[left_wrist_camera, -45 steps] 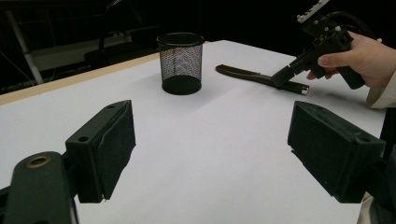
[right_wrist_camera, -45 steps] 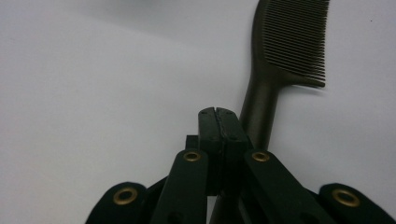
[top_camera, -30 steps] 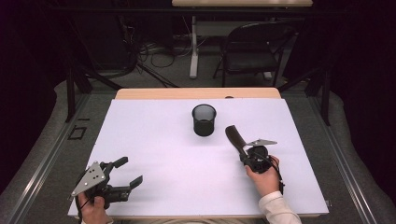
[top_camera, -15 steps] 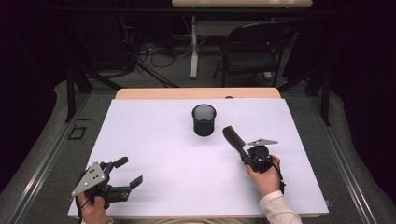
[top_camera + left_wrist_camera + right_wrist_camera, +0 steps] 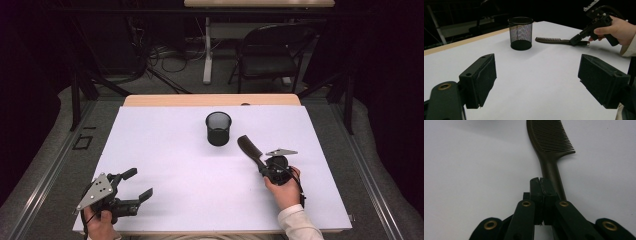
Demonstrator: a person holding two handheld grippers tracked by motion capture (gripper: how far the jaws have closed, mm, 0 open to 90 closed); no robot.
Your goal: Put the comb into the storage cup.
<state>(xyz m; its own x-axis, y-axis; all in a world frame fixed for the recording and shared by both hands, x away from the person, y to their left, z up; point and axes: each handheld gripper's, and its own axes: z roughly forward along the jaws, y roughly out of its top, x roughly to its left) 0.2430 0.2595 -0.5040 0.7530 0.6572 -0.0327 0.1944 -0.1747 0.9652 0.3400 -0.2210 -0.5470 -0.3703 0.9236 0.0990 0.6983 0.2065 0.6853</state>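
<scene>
White sheeting covers the surface, with a folding chair and loose cables on the dark floor beyond its far edge. Near the middle stands a black mesh pen cup, upright and empty as far as can be seen. The right tool has its jaws pressed together on the handle of a dark comb, whose toothed end points toward the cup and lies just beside it, low over the sheet; from the right gripper view the comb juts out past the closed pads. The left tool rests at the near left corner, jaws spread with nothing between them, well apart from the cup. Judging by this, the comb is gripped but not yet in the cup, so lifting and dropping it in remain. No brand, label or writing can be read anywhere.
</scene>
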